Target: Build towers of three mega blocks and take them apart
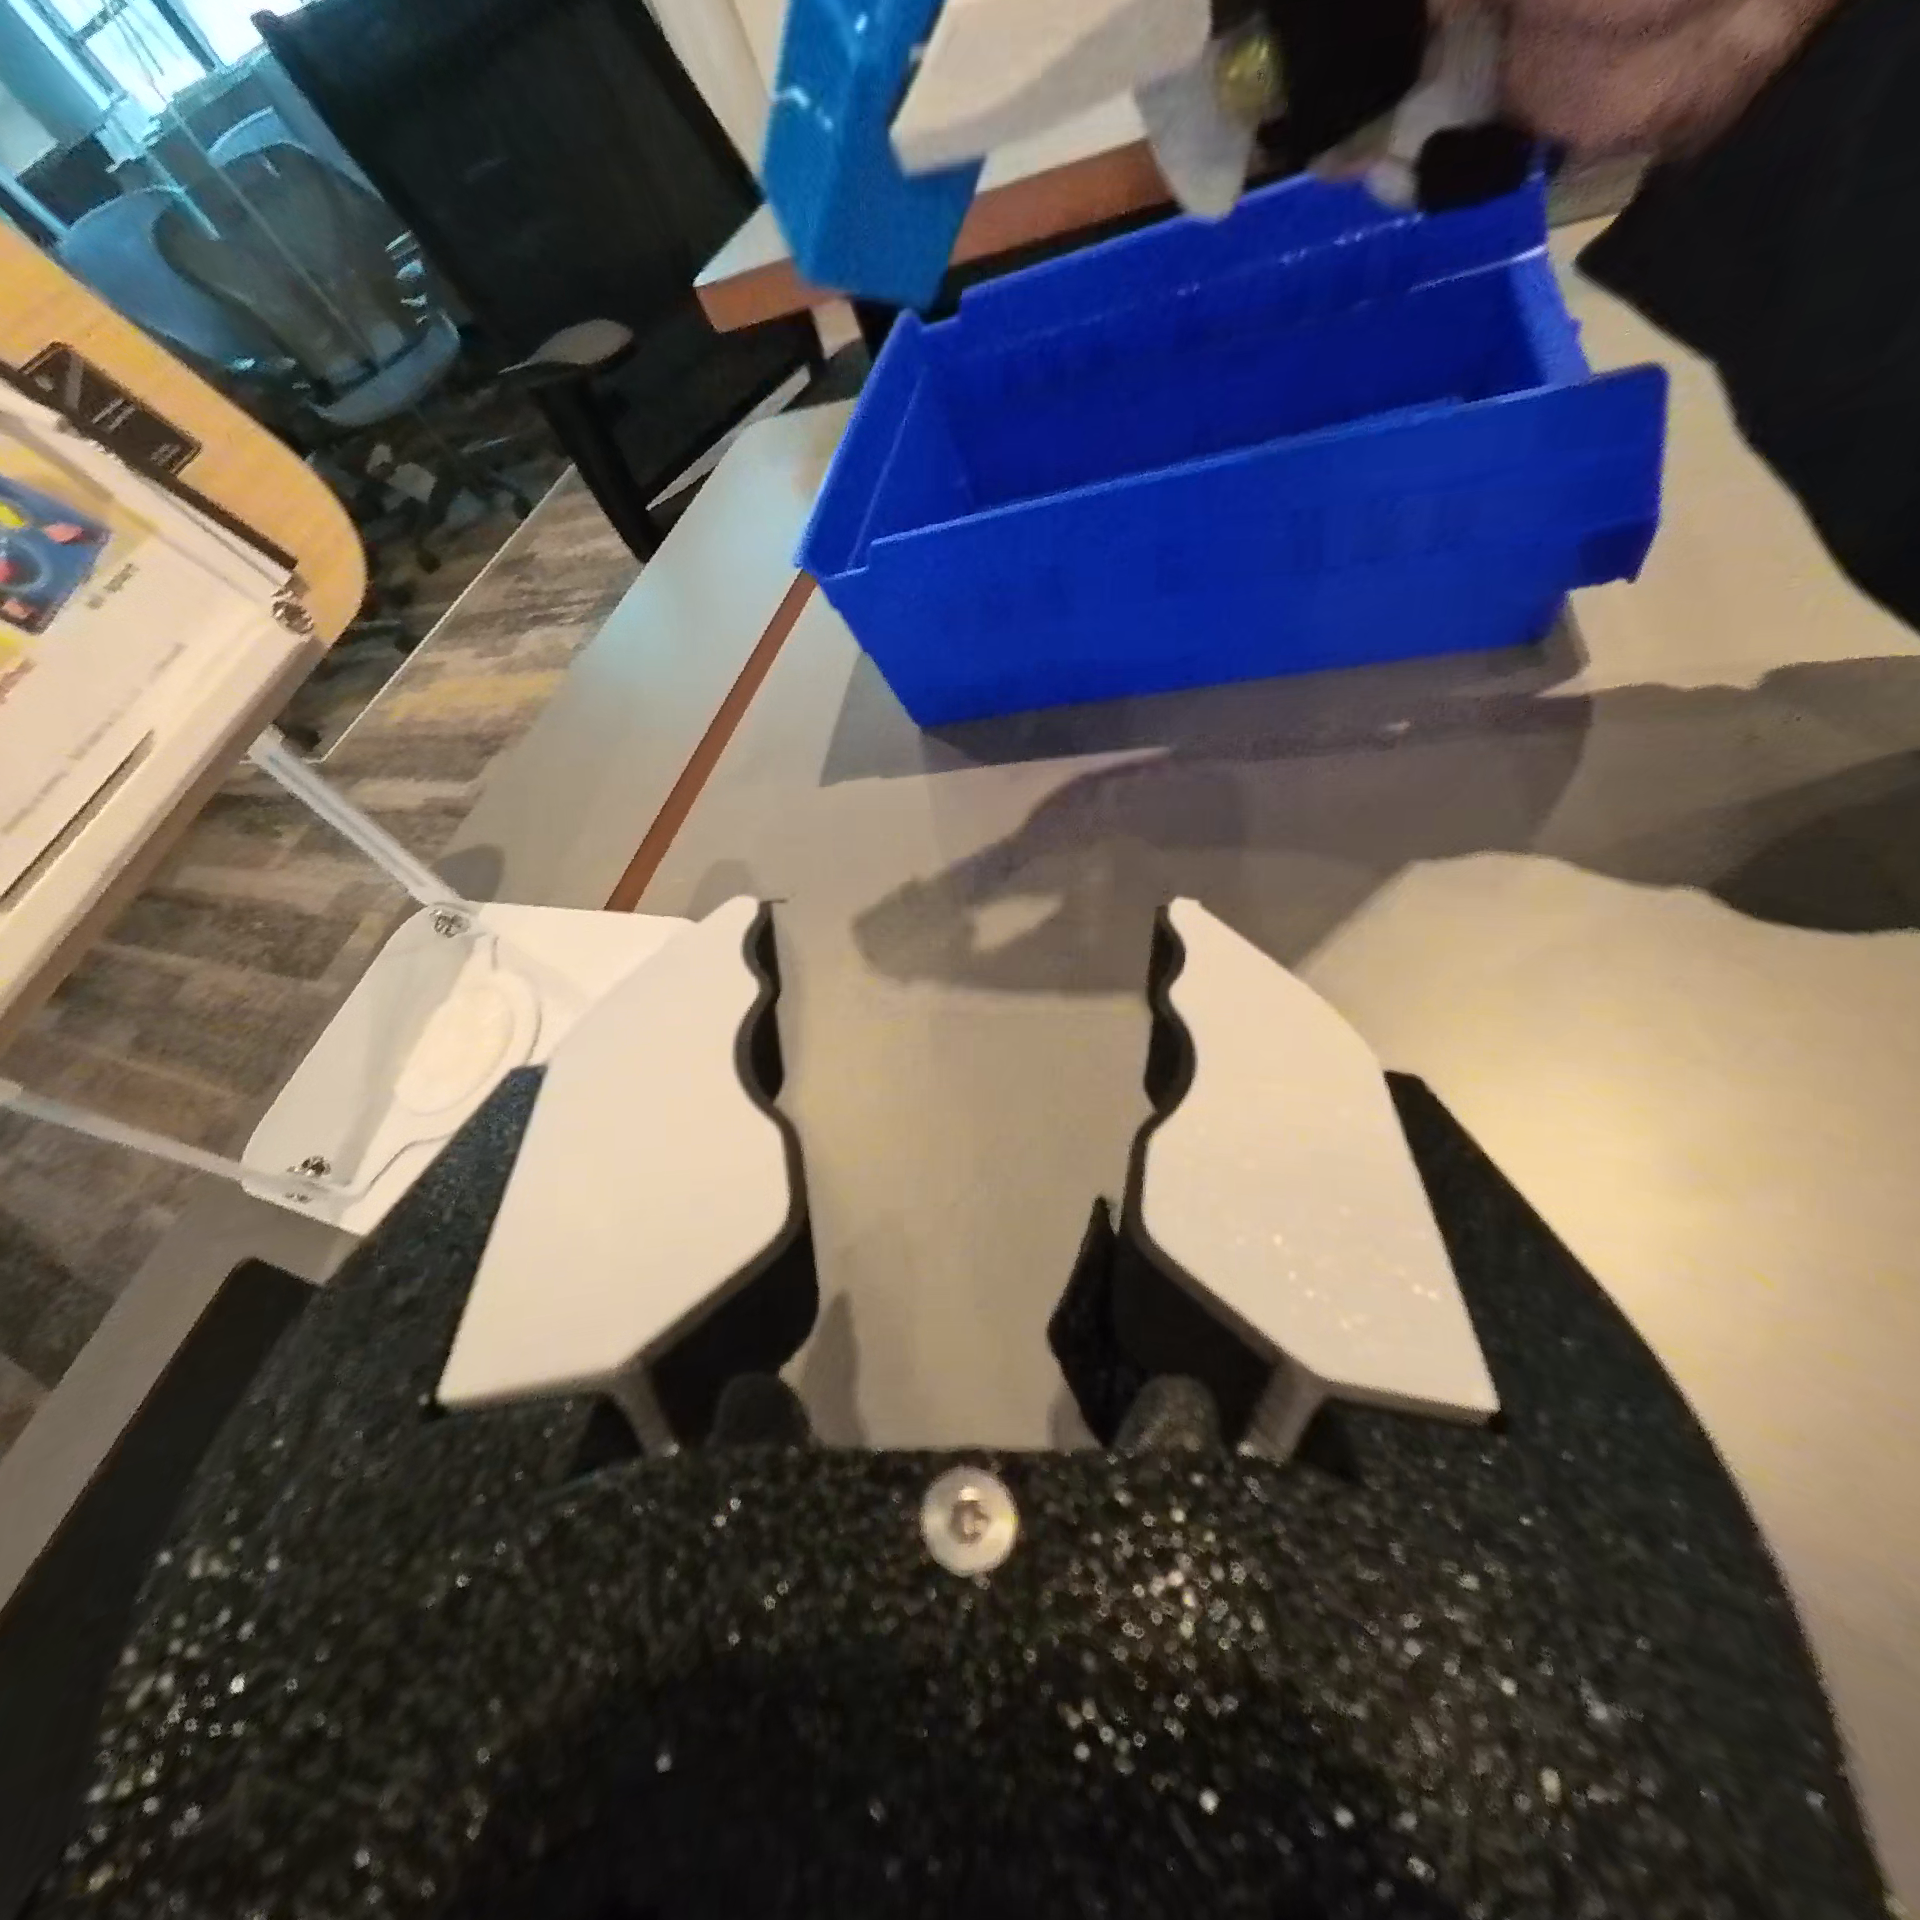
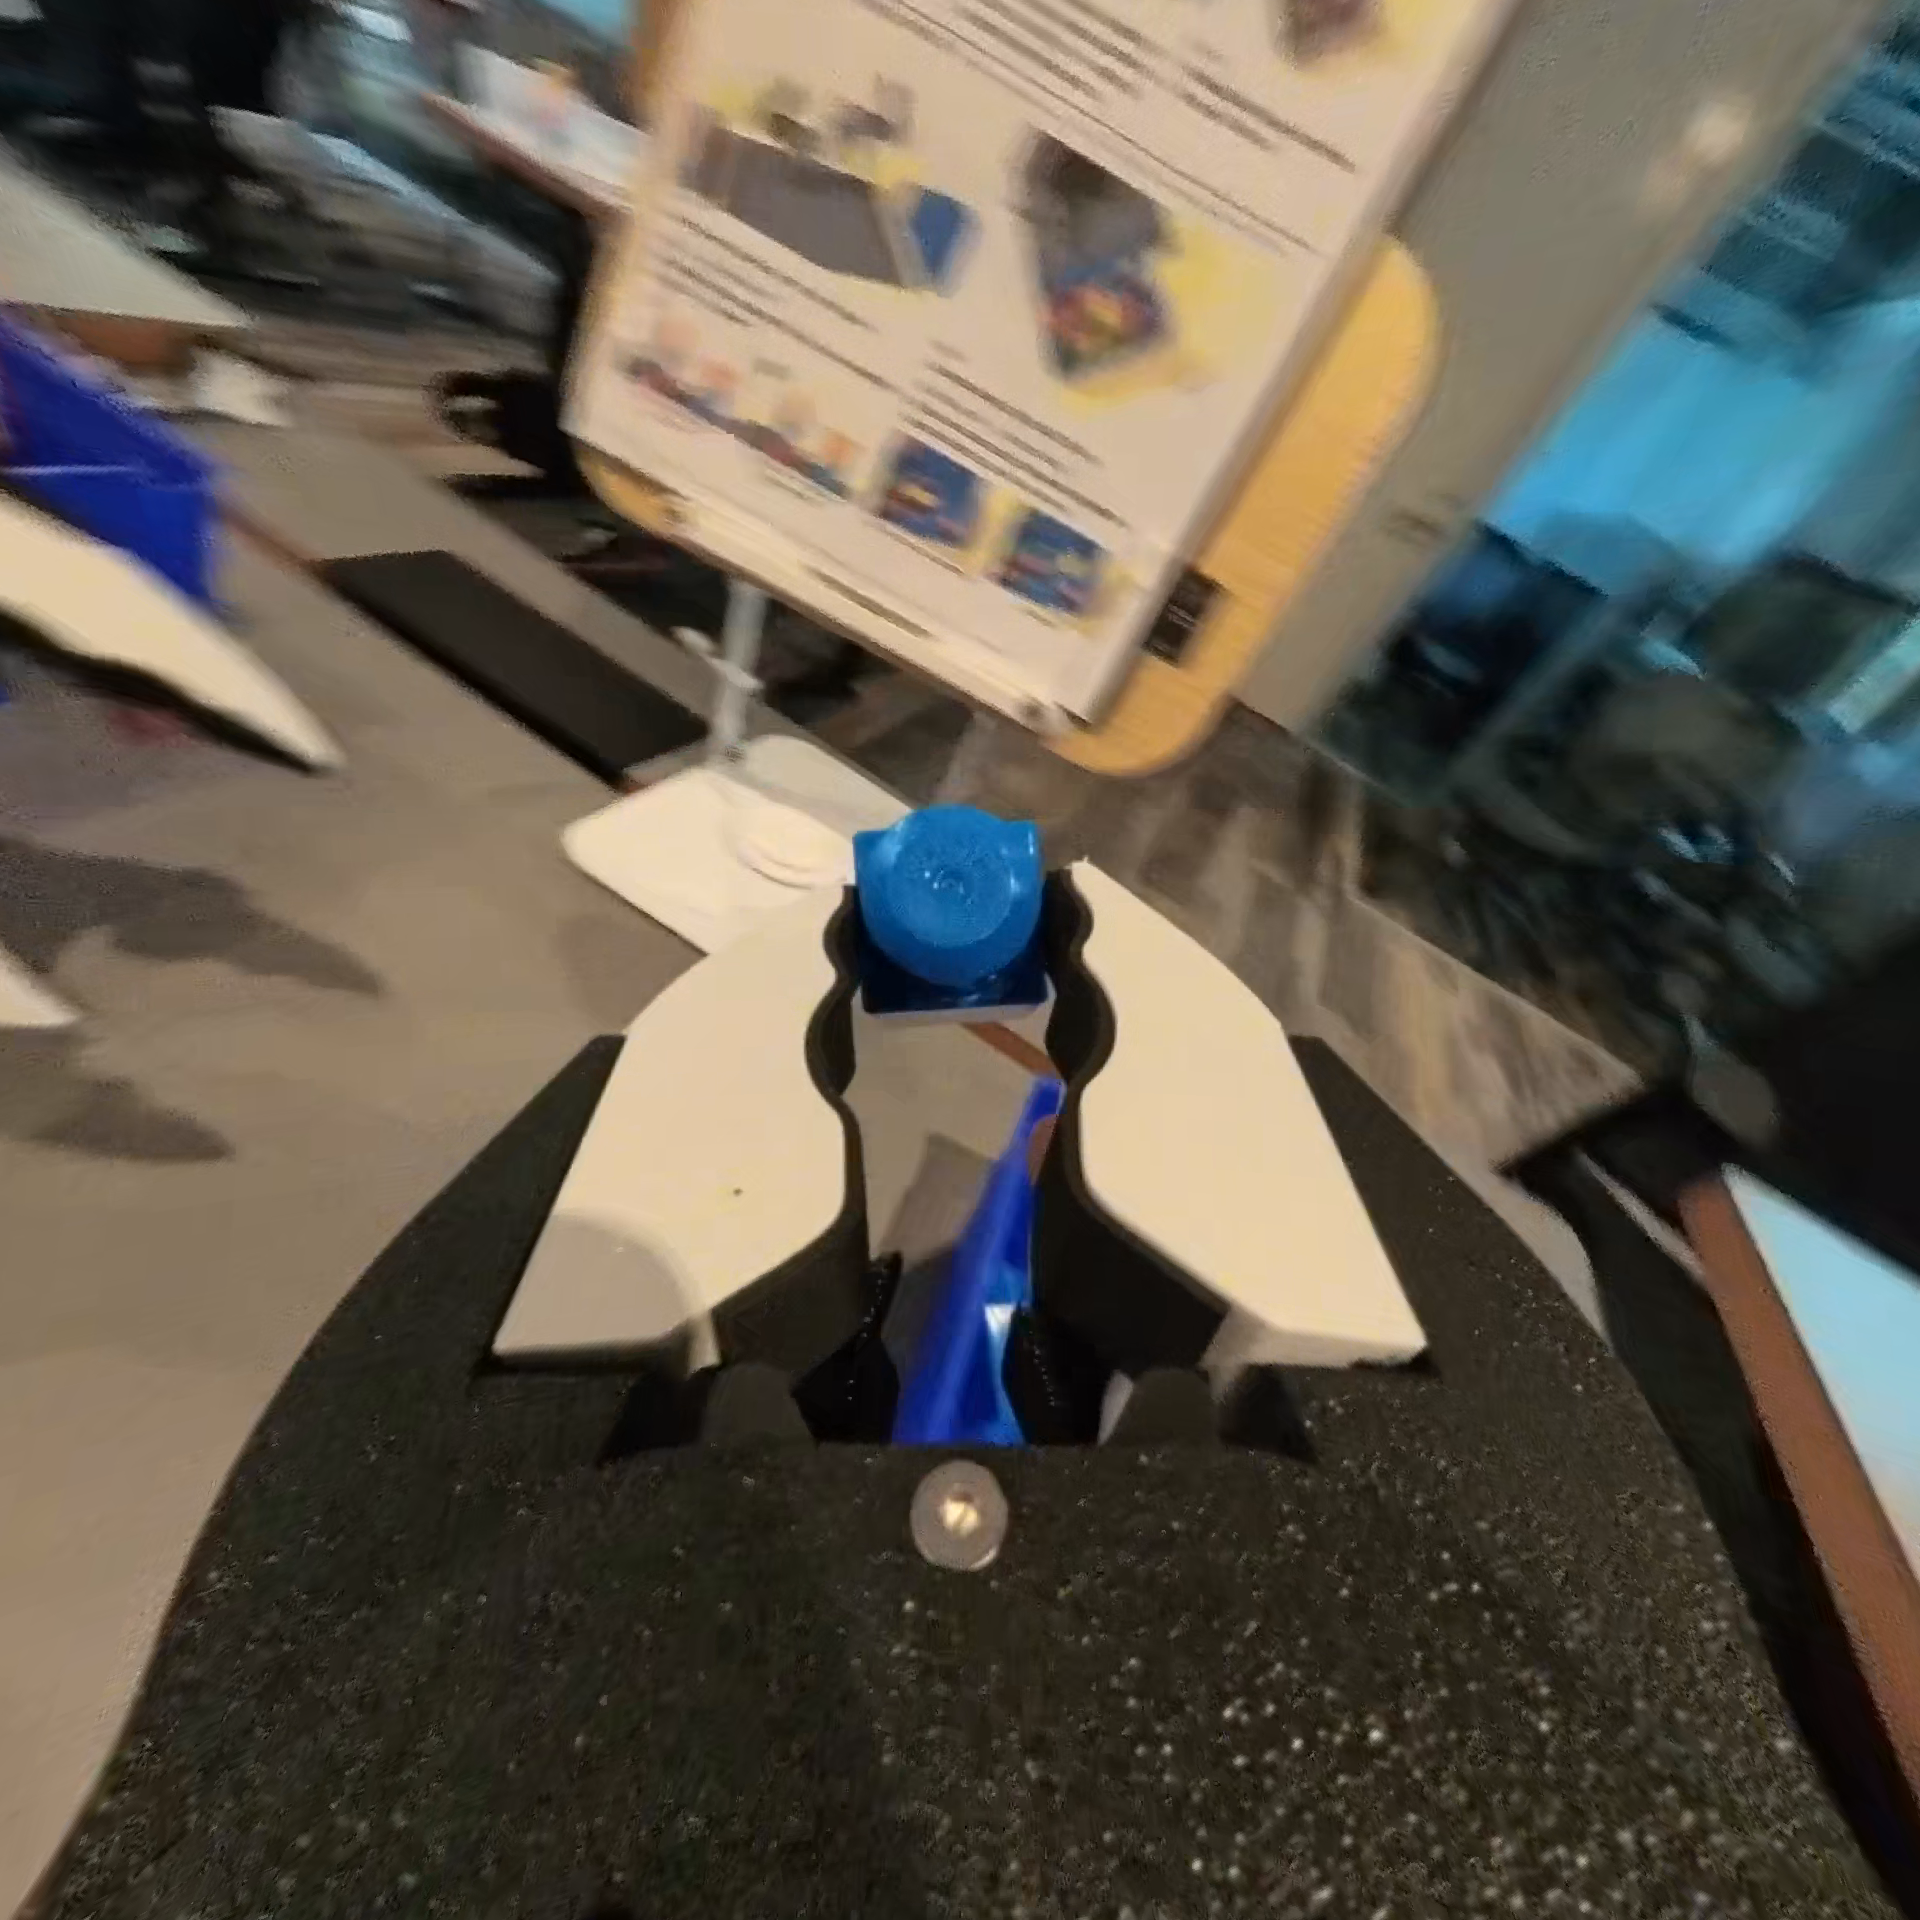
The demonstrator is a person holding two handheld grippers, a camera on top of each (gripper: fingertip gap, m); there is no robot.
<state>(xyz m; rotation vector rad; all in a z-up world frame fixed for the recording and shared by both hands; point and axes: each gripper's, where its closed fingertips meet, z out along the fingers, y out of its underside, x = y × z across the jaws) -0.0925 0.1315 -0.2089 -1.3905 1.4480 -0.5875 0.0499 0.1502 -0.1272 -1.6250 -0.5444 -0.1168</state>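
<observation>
My right gripper (image 2: 951, 940) is shut on a blue mega block (image 2: 940, 914), its round stud facing the camera. In the left wrist view the same block (image 1: 847, 145) hangs in the right gripper (image 1: 940, 140) above the far left corner of the blue bin (image 1: 1226, 540). A hand (image 1: 1621, 73) holds that gripper. My left gripper (image 1: 966, 925) is open and empty, low over the grey table (image 1: 1558, 1039), short of the bin. The bin's inside looks empty from here.
A white sign stand base (image 1: 436, 1049) sits at the table's left edge, its poster (image 2: 966, 343) upright behind it. Office chairs (image 1: 343, 343) and another table (image 1: 1039, 208) stand beyond. The bin's edge (image 2: 104, 478) shows at the left of the right wrist view.
</observation>
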